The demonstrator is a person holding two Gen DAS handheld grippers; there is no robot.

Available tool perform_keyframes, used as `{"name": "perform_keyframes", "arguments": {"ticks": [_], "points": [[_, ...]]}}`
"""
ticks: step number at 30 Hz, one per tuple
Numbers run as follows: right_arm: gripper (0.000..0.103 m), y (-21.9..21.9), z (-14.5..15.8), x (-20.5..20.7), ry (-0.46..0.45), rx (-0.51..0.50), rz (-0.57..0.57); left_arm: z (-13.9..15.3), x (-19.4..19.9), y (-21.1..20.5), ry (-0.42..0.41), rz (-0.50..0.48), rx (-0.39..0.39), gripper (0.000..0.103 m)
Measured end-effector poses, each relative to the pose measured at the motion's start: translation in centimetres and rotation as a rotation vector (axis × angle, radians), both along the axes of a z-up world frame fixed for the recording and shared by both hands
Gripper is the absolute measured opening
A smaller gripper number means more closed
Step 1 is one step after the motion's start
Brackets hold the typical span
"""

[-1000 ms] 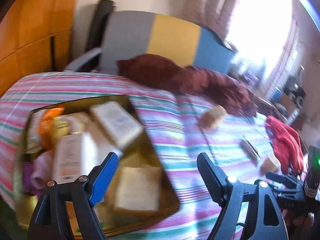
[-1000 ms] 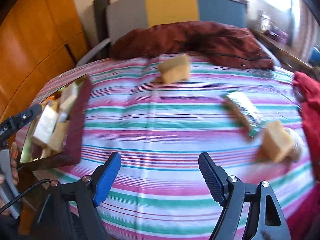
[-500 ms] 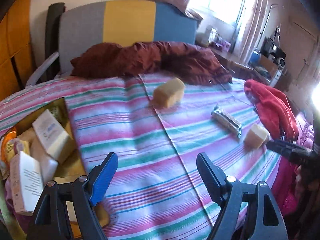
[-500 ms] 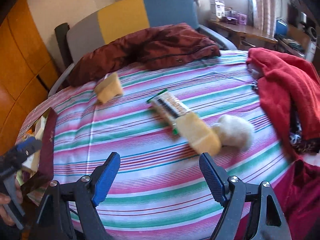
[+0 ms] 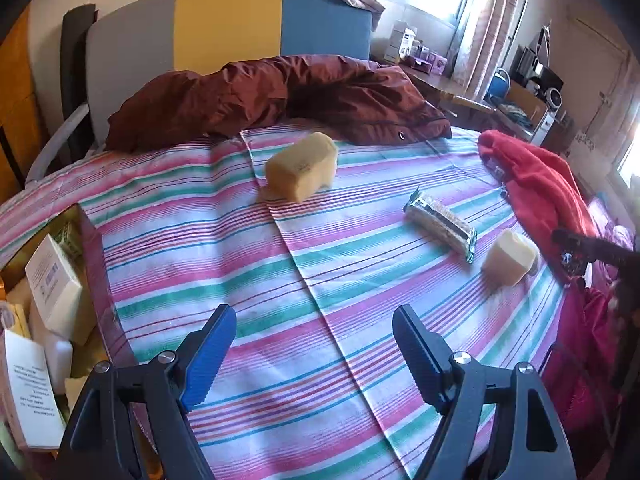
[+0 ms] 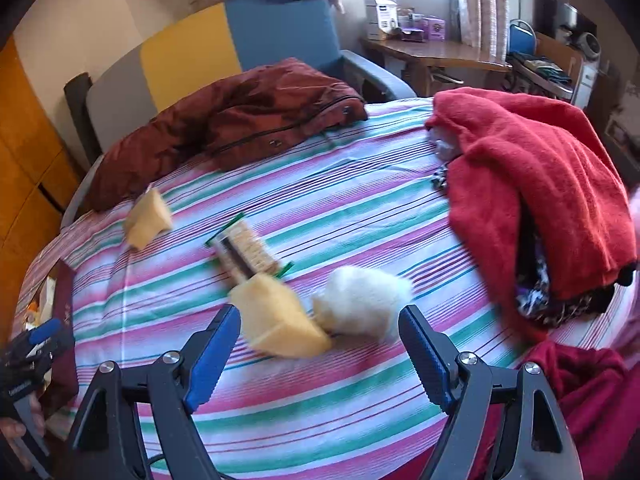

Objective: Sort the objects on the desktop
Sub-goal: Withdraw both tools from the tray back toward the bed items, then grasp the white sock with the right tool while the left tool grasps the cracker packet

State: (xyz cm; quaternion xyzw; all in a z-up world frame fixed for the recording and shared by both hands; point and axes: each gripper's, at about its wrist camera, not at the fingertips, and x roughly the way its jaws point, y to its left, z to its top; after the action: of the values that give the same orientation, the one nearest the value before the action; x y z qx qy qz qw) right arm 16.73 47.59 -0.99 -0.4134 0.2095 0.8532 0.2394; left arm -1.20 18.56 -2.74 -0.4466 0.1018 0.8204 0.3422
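Observation:
Two yellow sponge blocks lie on the striped cloth: a far one (image 5: 301, 166) (image 6: 147, 218) and a near one (image 5: 509, 257) (image 6: 280, 322) beside a white fluffy ball (image 6: 362, 302). A wrapped biscuit pack (image 5: 440, 222) (image 6: 246, 250) rests between them. My left gripper (image 5: 314, 346) hangs open over bare cloth, nothing between its fingers. My right gripper (image 6: 320, 346) is open just in front of the near sponge and the fluffy ball, touching neither. A gold tin tray (image 5: 82, 216) with several boxes (image 5: 54, 280) sits at the left.
A dark red jacket (image 5: 280, 96) lies across the table's far side and a red blanket (image 6: 532, 176) covers its right edge. A grey, yellow and blue chair back (image 5: 228, 24) stands behind. The table's round front edge is near both grippers.
Both grippers swung right: the left view left the tray for the open cloth, and the right view closed in on the near sponge and fluffy ball. Jaws stayed open.

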Motion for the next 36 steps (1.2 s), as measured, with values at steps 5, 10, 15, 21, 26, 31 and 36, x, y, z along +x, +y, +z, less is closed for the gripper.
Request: {"name": "perform_keyframes", "arguments": {"ticks": [5,10,15,21,26,31,36], "points": [[0.082,3.9,-0.7,0.1,0.038,-0.045,-0.054,-0.1,-0.4,0.5,-0.024,0.003,0.014,0.081],[0.082,7.4,-2.6,0.4,0.107,-0.138,-0.113,-0.7,-0.7,1.1,-0.051,-0.003,0.007,0.081],[0.082,7.8,-4.4,0.3,0.064,-0.179,-0.131,-1.7,-0.7,2.5,-0.076,-0.015,-0.026,0.081],[0.082,7.5,-4.9,-0.1,0.036,-0.187,-0.114,-2.6,-0.8,5.4,-0.105,-0.047,-0.052,0.081],[0.082,7.8,-6.0,-0.3,0.021,-0.262,-0.108,-2.9,-1.3,8.6,-0.142,-0.094,-0.051,0.081],[0.082,7.2,-6.5,-1.3,-0.009,-0.275,-0.059,-3.0,-1.9,12.4,-0.173,-0.121,-0.048,0.081],[0.083,6.5,-7.2,-2.3,-0.066,-0.257,-0.020,-3.4,-2.8,16.2,-0.242,-0.120,-0.027,0.081]]}}
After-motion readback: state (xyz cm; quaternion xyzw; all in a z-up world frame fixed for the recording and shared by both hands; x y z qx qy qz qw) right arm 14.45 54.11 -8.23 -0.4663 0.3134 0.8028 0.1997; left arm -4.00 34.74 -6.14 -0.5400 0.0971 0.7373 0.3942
